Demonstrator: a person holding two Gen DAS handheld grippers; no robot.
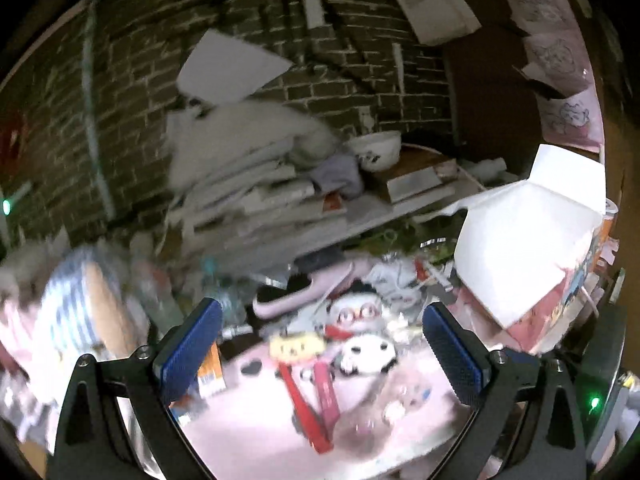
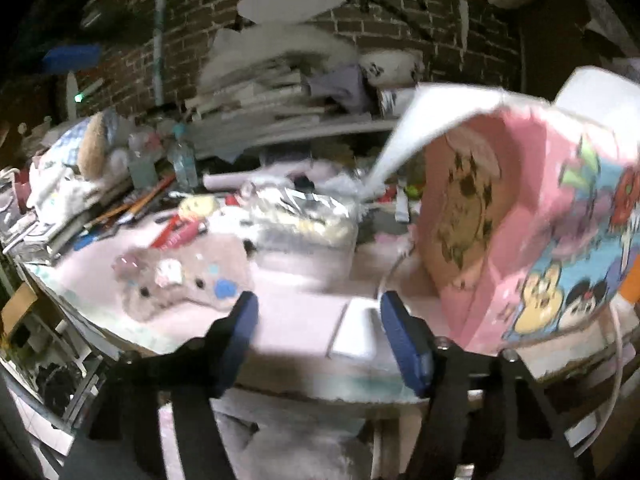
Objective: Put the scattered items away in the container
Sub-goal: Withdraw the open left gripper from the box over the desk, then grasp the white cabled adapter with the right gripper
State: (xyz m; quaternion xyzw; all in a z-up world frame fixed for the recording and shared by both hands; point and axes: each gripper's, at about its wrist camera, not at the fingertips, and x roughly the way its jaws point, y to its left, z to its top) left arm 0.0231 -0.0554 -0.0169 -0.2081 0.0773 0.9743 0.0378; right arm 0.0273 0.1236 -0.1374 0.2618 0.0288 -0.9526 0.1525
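Observation:
My left gripper (image 1: 322, 344) is open and empty above the pink table (image 1: 256, 432). Just past its fingers lie a yellow plush clip (image 1: 296, 346) with red pieces (image 1: 316, 404), a white panda plush (image 1: 370, 354) and a pink fuzzy pouch (image 1: 404, 394). A pink cartoon box (image 1: 532, 256) with raised white flaps stands at the right. My right gripper (image 2: 318, 320) is open and empty at the table's front edge. The pink cartoon box (image 2: 532, 240) stands open to its right. The fuzzy pouch (image 2: 180, 280) lies to its left, the yellow plush (image 2: 196, 206) farther back.
A clear plastic package (image 2: 304, 216) lies mid-table. A white flat block (image 2: 354, 332) sits between my right fingers. Bottles (image 2: 182, 160), a striped plush (image 1: 80, 304), pens (image 2: 136, 204) and stacked boards (image 1: 256, 192) crowd the back against a brick wall. A bowl (image 1: 376, 150) sits on a shelf.

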